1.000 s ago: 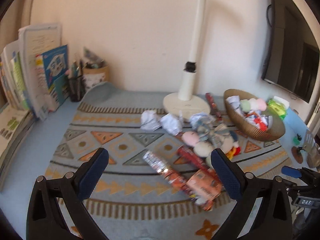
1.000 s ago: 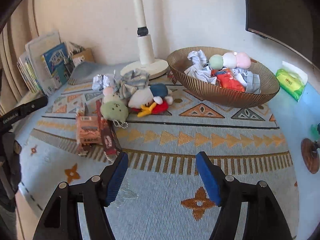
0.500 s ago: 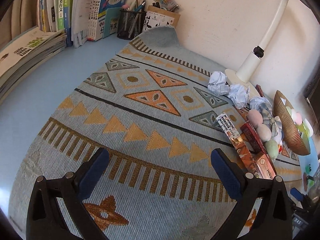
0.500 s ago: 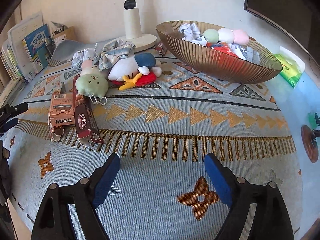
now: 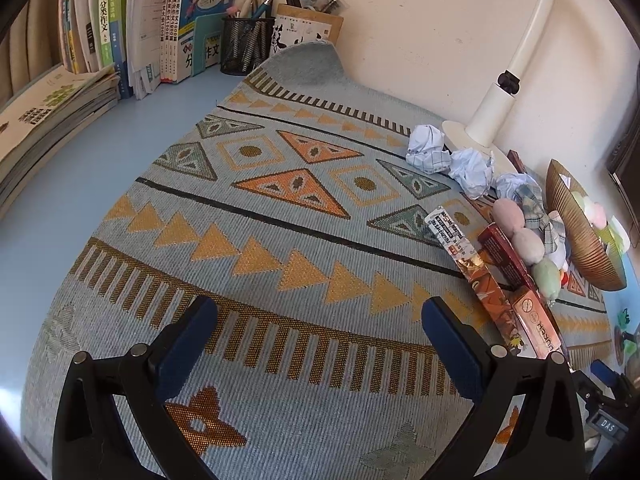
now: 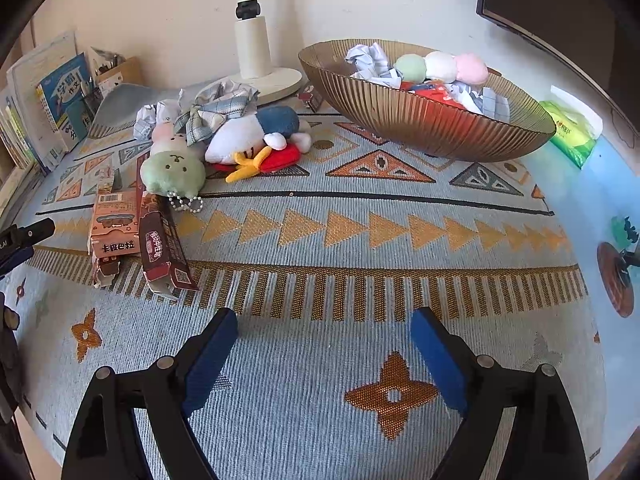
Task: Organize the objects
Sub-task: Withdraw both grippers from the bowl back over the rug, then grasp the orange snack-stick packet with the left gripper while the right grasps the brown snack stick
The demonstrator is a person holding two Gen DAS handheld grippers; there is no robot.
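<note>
Your right tongs [image 6: 324, 354] sit low in the frame, spread wide and empty over the patterned mat [image 6: 360, 240]; their jaws have just been opening, with nothing between them. Your left tongs [image 5: 320, 334] are also released and empty, and their view has swung from the clutter to bare mat, so the clutter now sits at the right edge. In the right view, the snack boxes [image 6: 132, 236] lie at left, soft toys [image 6: 224, 144] and crumpled paper above them, well apart from both tongs. The ribbed bowl [image 6: 420, 124] at upper right already holds toys and paper. This looks like a pause between picks; the boxes seem nearest.
</note>
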